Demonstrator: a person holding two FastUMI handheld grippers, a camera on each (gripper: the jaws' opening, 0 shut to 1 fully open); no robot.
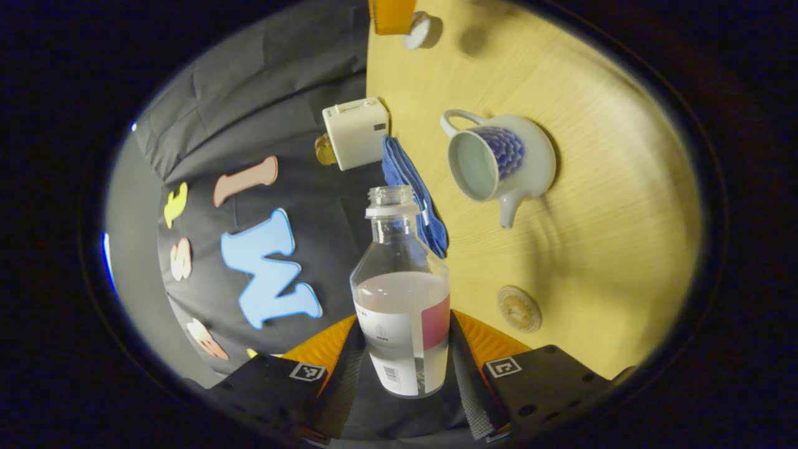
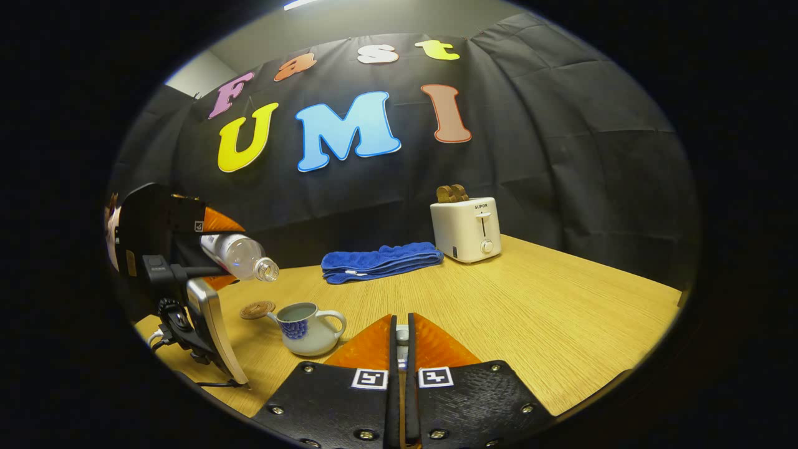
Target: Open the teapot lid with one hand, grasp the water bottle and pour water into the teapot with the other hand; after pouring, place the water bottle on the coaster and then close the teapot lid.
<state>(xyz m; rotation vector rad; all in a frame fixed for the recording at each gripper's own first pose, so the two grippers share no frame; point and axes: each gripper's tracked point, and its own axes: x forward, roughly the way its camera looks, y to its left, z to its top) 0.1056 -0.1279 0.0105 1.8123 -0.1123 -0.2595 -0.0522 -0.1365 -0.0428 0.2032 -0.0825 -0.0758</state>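
Both tongs (image 1: 404, 365) (left) around bottle (image 1: 402, 312)

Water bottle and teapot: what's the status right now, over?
Left tool shut on water bottle, tilted near the open teapot. Right tool shut on lid. Coaster free.

The desk (image 2: 561, 312) has a pale wood-grain top, and the teapot (image 2: 307, 328) stands on it with its lid off, its handle toward the toaster's side and its spout toward the coaster. Just beside the teapot's spout lies a round wooden coaster (image 2: 257, 309). Behind the teapot, near the desk's far edge, lies a folded blue towel (image 2: 380, 261), and a white toaster (image 2: 466, 229) stands just past the towel's end.
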